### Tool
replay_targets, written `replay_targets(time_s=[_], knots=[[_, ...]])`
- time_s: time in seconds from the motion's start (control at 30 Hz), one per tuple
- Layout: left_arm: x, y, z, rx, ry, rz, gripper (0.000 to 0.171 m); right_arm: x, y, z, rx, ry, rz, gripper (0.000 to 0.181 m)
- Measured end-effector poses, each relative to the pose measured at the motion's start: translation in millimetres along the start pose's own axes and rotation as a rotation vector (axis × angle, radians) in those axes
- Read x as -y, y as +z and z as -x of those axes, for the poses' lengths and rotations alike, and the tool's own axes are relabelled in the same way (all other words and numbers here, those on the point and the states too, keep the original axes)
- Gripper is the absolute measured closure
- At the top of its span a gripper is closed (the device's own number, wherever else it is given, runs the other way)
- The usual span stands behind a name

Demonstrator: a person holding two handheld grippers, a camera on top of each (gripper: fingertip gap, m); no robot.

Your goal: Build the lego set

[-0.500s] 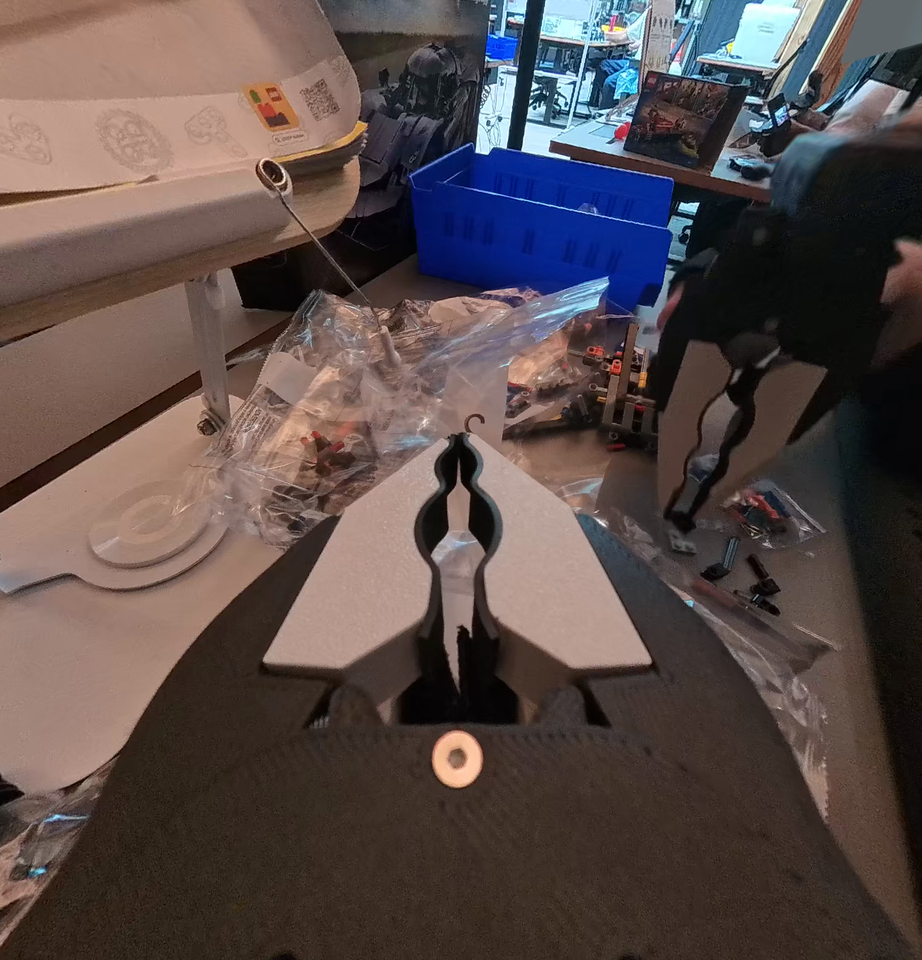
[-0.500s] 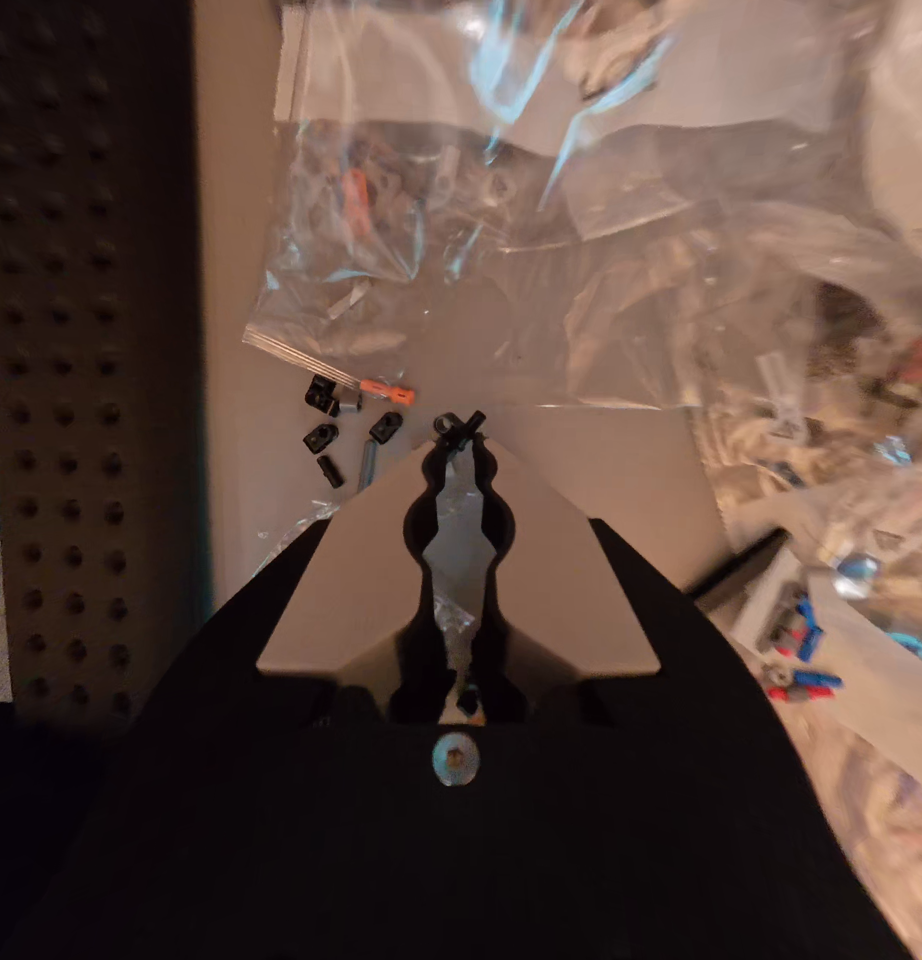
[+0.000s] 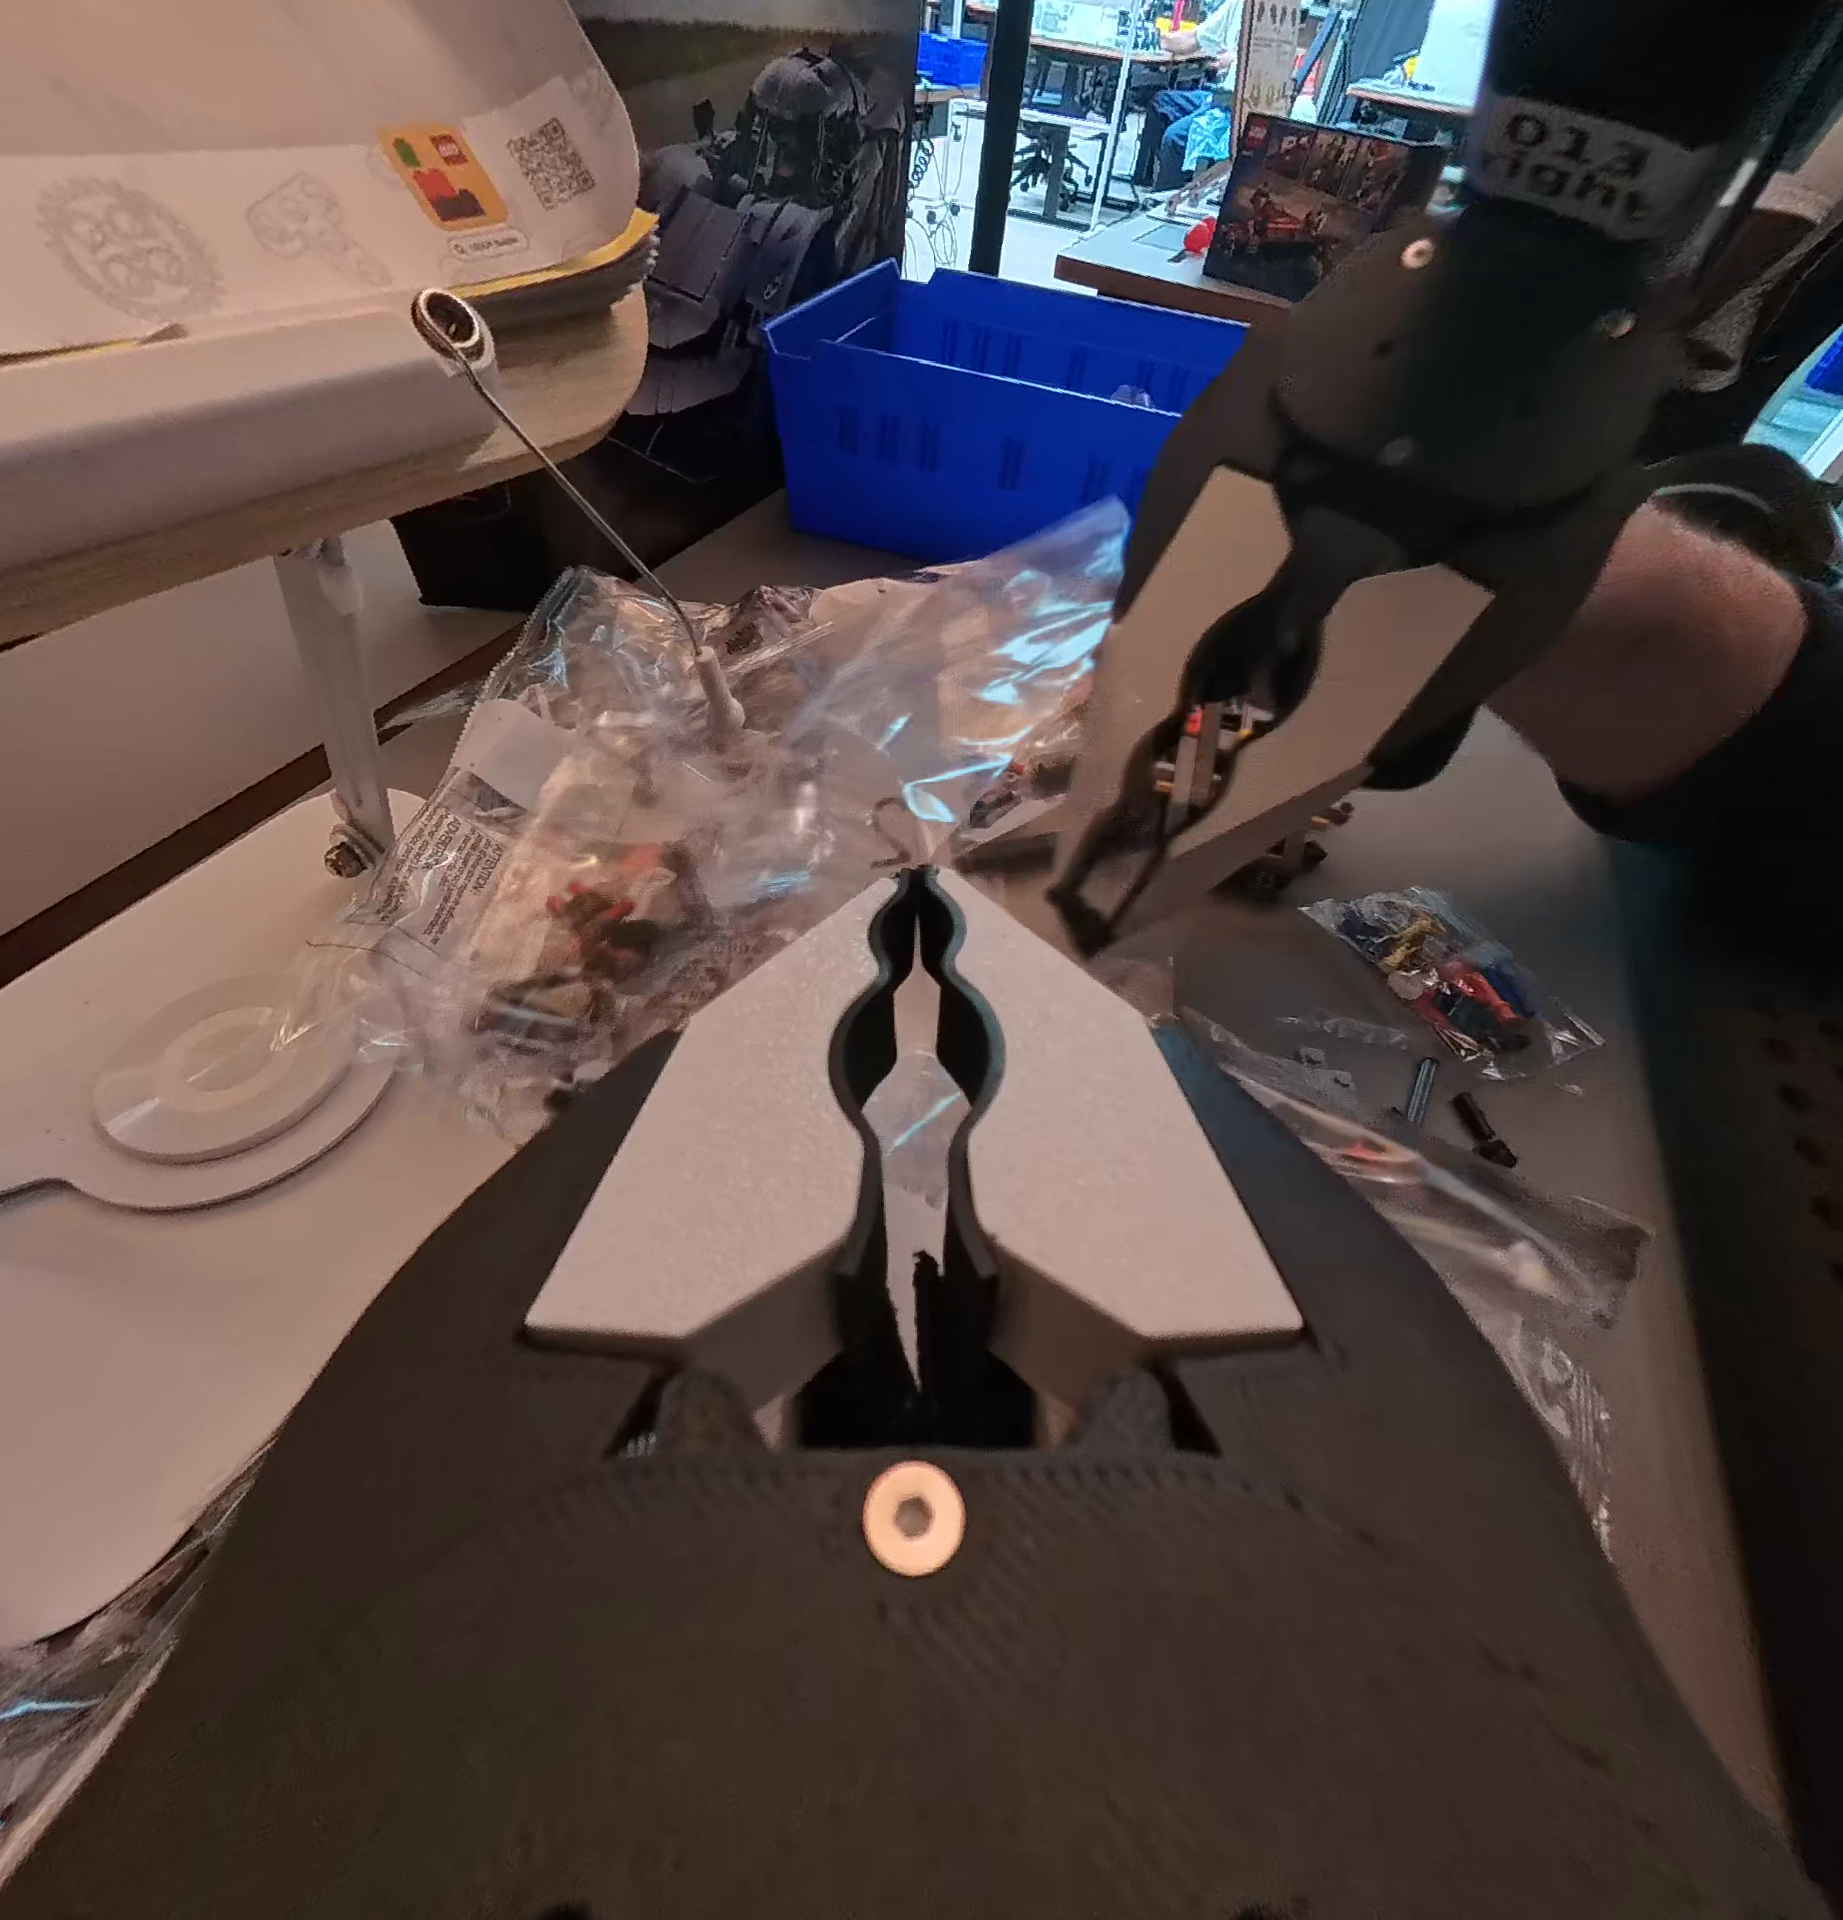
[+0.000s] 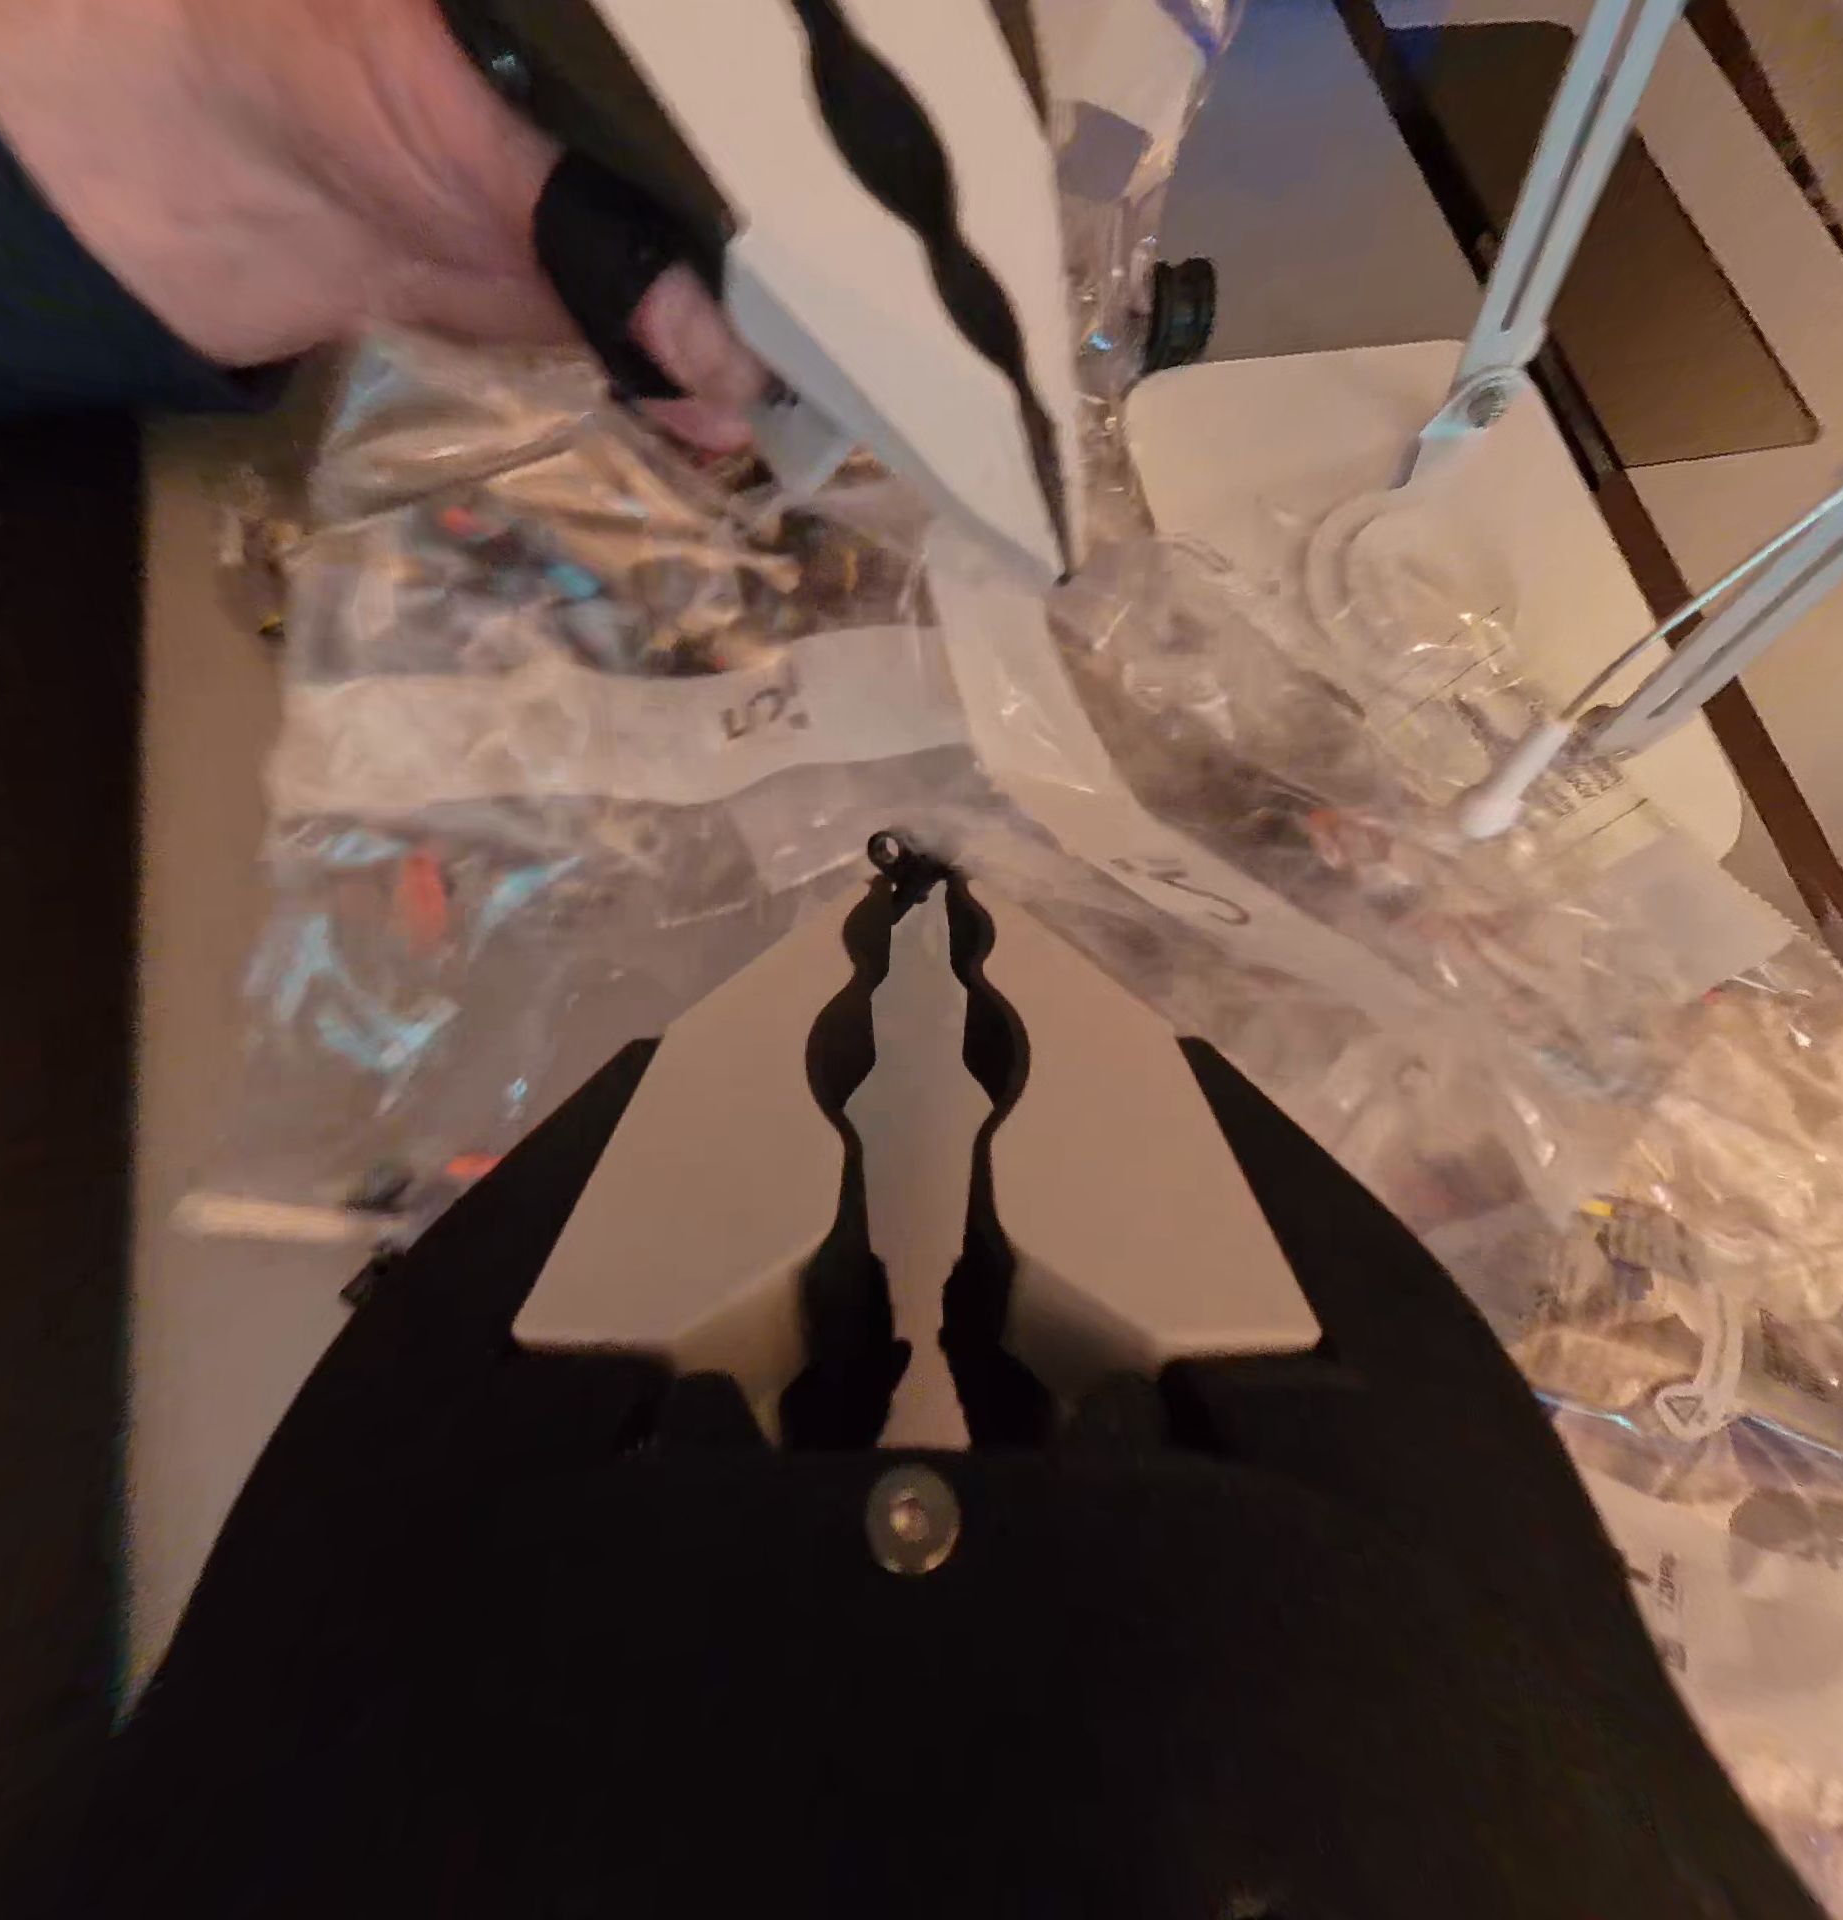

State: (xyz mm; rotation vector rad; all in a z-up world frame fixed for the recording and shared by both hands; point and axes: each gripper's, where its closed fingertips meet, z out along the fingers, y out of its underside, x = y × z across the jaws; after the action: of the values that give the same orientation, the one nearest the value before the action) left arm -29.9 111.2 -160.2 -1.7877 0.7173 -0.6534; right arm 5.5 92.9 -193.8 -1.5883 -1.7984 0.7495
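My left gripper (image 3: 922, 881) is shut, with clear film showing in the gap between its jaws. In the right wrist view its tips (image 4: 1060, 561) pinch a clear plastic bag of parts (image 4: 1208, 665). My right gripper (image 4: 912, 883) is shut on a small black Lego pin (image 4: 889, 854) and hovers over the bags, just in front of the left gripper. In the left wrist view it (image 3: 1088, 925) hangs at the upper right, tips down. A partly built Lego assembly (image 3: 1296, 852) stands behind it, mostly hidden.
Several clear bags of parts (image 4: 605, 727) cover the table. An instruction booklet (image 3: 273, 208) rests on a white stand (image 3: 231, 1081) at the left. A blue bin (image 3: 1000, 416) stands behind. A small bag (image 3: 1447, 977), loose pieces (image 3: 1478, 1117) and a black studded plate (image 3: 1779, 1143) lie at the right. Left tips to right tips: about 6 centimeters. Measured from the fingertips, the black studded plate (image 3: 1779, 1143) is 25 centimeters or so from the right gripper and 30 centimeters from the left.
My right gripper has moved with the black pin from the loose pieces by the studded plate to over the bags, close to the left gripper. The left gripper has barely moved.
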Motion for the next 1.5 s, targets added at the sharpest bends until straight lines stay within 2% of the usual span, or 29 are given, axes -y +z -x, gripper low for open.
replay_targets(time_s=[0.1, 0.17, 0.43, 0.53, 0.67, 0.73, 0.8, 0.9, 0.97, 1.13, 1.23, 1.37, 1.5], knots=[[-0.8, 1.2, -1.2, -0.007, -0.001, 0.002, 0.171, 2.1, 12.8, -16.3, -0.090, 0.011, -0.002, 0.174], [-1.1, 1.5, -1.7, -0.009, -0.001, 0.004, 0.171, 10.5, 12.7, -15.5, -0.087, 0.020, -0.041, 0.173], [-0.6, 0.9, 0.1, -0.001, -0.004, 0.000, 0.171, 14.4, -18.2, 0.0, -0.033, -0.066, -0.039, 0.173], [-0.9, 1.1, 0.0, -0.002, -0.004, 0.001, 0.171, 21.8, -34.3, 3.8, -0.020, -0.081, -0.099, 0.174], [-2.0, 3.2, -1.9, -0.008, 0.000, 0.007, 0.171, 46.4, -53.5, 7.9, -0.007, -0.068, -0.242, 0.174], [-2.0, 4.7, -4.4, -0.018, 0.003, 0.007, 0.171, 46.3, -46.3, 8.2, -0.020, -0.072, -0.216, 0.174], [-2.1, 5.9, -5.8, -0.021, 0.004, 0.008, 0.171, 35.1, -29.3, 5.5, -0.045, -0.078, -0.122, 0.173], [-2.2, 6.2, -5.6, -0.020, 0.003, 0.007, 0.171, 21.1, -11.3, -12.1, -0.161, -0.083, -0.020, 0.170], [-1.4, 5.2, -4.3, -0.016, -0.001, 0.003, 0.171, 23.8, -10.3, -12.5, -0.168, -0.077, -0.030, 0.160], [1.4, 0.4, 0.9, -0.001, -0.016, -0.016, 0.171, 29.0, -31.5, -5.5, -0.114, -0.055, -0.096, 0.164], [1.4, -2.4, 3.4, 0.001, -0.022, -0.020, 0.171, 10.8, -39.6, 12.5, 0.002, -0.063, -0.046, 0.171], [1.4, -5.1, 6.4, 0.004, -0.029, -0.023, 0.171, -41.2, -35.3, 40.3, 0.141, -0.068, 0.186, 0.161], [-0.1, -5.2, 7.7, 0.003, -0.033, -0.019, 0.171, -76.8, -26.1, 59.5, 0.234, -0.081, 0.344, 0.158]])
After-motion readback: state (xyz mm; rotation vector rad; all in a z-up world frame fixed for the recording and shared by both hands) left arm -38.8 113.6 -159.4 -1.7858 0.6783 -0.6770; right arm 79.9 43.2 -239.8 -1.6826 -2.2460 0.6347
